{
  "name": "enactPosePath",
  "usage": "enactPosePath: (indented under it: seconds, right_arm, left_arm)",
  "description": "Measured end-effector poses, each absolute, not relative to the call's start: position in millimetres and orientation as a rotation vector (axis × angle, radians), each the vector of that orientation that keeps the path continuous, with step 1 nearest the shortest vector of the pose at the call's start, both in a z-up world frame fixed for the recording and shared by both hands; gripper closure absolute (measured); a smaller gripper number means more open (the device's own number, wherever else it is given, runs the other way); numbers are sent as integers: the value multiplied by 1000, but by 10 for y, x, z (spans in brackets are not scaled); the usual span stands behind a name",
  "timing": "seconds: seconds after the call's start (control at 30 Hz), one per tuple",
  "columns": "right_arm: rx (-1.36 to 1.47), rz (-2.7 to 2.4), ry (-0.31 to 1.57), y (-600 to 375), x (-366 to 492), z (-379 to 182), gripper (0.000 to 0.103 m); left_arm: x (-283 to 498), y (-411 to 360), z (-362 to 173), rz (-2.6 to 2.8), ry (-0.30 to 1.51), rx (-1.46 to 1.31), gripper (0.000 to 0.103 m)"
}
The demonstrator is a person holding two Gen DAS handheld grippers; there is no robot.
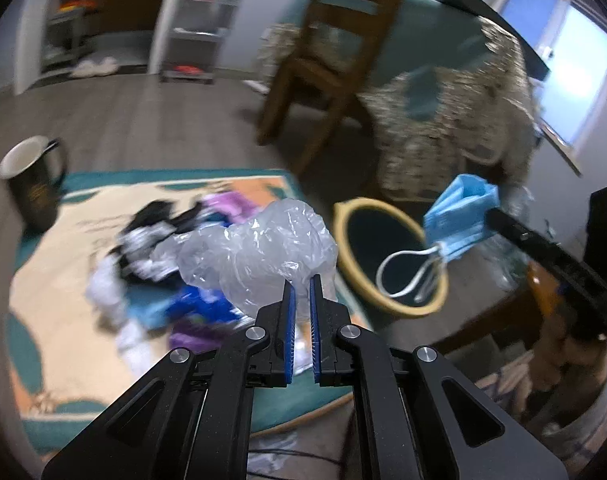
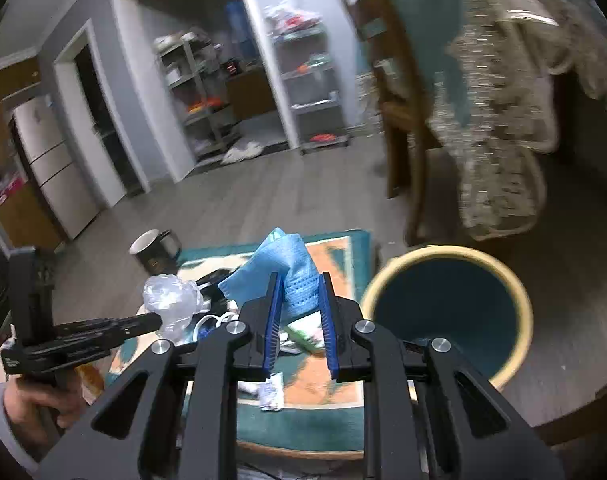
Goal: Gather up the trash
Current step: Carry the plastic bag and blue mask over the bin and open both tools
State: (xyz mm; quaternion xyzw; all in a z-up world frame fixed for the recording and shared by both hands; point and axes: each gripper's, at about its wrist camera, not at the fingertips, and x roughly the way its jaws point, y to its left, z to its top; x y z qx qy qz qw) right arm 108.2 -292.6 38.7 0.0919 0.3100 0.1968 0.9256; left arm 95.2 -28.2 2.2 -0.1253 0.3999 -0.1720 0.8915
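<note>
A: Trash pile, lower left of the left wrist frame: blurred wrappers and scraps strewn over a teal-and-cream mat on the worktop.

B: And the grippers?

A: Left gripper, bottom centre, jaws clenched on a crumpled clear plastic bag. Right gripper, bottom centre of its own frame, jaws clamped on a blue face mask, its white ear loops dangling.

B: Where is the bin?

A: Yellow-rimmed bin, lower right of the right wrist frame, just beside the mat; in the left wrist view the mask hangs over its rim. A dark mug stands at left, a wooden chair behind.
</note>
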Motion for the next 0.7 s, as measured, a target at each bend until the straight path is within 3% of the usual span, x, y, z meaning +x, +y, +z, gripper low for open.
enactPosePath:
  seconds: [0.23, 0.7]
  right_arm:
    - [346, 232, 646, -3512, 1199, 151, 85]
    - [464, -7, 740, -4073, 1441, -375, 85]
  left_arm:
    - [1315, -830, 156, -487, 837, -168, 95]
    - [2113, -1922, -444, -610, 999, -89, 95]
